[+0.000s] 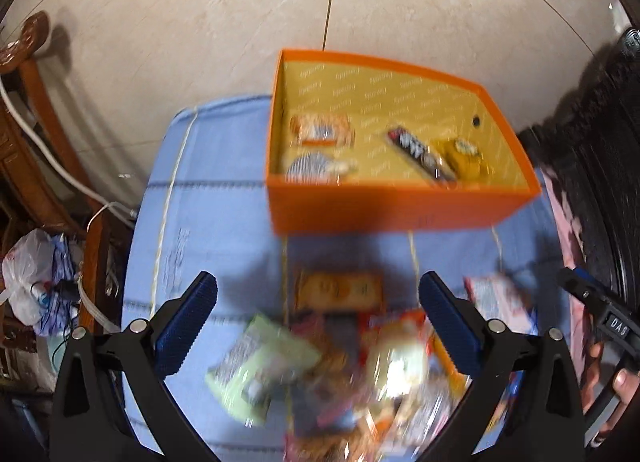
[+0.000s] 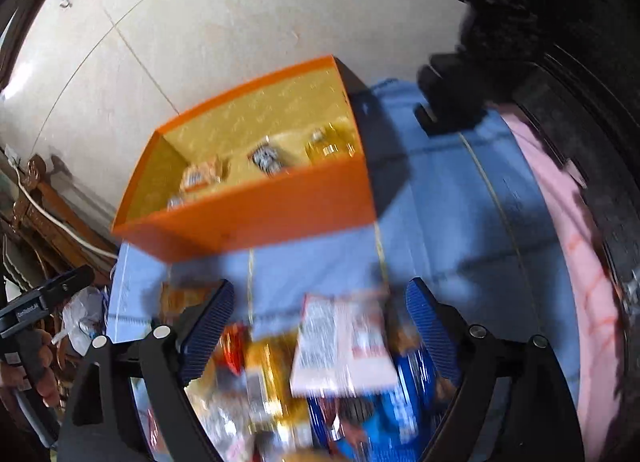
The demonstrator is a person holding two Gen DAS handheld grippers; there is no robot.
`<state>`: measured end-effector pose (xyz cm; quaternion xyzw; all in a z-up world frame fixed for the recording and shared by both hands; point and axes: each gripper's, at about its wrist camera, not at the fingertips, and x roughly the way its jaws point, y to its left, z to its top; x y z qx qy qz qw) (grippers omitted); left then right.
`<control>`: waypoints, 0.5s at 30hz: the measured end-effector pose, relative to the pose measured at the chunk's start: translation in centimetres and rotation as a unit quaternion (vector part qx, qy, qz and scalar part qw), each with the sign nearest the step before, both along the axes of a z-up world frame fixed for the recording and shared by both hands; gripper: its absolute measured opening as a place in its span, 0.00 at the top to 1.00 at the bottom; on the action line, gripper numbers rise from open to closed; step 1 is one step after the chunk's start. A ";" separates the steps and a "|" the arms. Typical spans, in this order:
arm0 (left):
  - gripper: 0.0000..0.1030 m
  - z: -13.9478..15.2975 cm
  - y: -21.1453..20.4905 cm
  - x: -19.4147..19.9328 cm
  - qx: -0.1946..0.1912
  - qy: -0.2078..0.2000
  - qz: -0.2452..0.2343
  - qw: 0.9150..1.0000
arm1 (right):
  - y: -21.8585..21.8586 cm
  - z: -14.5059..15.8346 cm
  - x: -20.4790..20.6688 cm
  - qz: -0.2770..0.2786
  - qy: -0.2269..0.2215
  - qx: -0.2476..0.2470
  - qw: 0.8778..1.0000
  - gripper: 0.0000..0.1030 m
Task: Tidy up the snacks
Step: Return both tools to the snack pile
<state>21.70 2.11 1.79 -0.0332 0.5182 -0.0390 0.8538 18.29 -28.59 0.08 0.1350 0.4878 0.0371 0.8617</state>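
Two grippers are held spread wide over a heap of loose snack packets (image 1: 340, 374) on a blue cloth (image 1: 224, 198), and nothing is gripped by either. In the left wrist view the left gripper (image 1: 318, 316) is seen with its ribbed blue pads well apart; a pale green packet (image 1: 260, 366) lies at about seven o'clock between them, and a shiny orange-and-clear wrapper (image 1: 396, 358) at about five o'clock. In the right wrist view the right gripper (image 2: 320, 326) is likewise opened wide, with a white and red packet (image 2: 344, 346) lying under the gap, a blue packet (image 2: 404, 402) below it at six o'clock, and a yellow one (image 2: 268, 374) towards seven. The heap is badly smeared by motion, so the kinds of snack cannot be told with certainty. The packets are judged light, soft and crinkly, their film probably slippery and their contents easily crushed; a hold across a flat sealed edge or the narrow width of one packet would be safest, with only gentle pressure. Farther off, at twelve o'clock, an orange box (image 1: 400, 202) with a yellow lining is stood on the cloth, and a few snacks (image 1: 420, 158) are already laid on its floor. Beyond it pale floor tiles (image 1: 240, 22) are seen.
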 end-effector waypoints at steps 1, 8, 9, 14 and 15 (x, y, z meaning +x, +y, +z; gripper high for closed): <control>0.04 -0.3 0.2 -1.3 0.005 0.007 -0.003 1.000 | 0.0 -0.1 -1.1 0.002 0.004 -0.001 1.000 0.11; 0.04 -2.8 1.2 -8.7 0.008 0.038 -0.003 0.999 | 1.0 -1.8 -7.7 0.020 0.028 -0.011 0.999 0.07; 0.04 -3.1 1.1 -9.6 0.010 0.042 -0.005 0.999 | 1.4 -2.3 -8.8 0.030 0.035 -0.011 0.999 0.07; 0.04 -5.9 0.8 -13.7 0.011 0.072 -0.011 0.997 | 3.2 -4.7 -12.5 0.062 0.072 -0.025 0.995 0.07; 0.04 -6.8 0.7 -14.4 0.016 0.082 -0.014 0.996 | 3.3 -4.9 -12.9 0.062 0.077 -0.023 0.995 0.07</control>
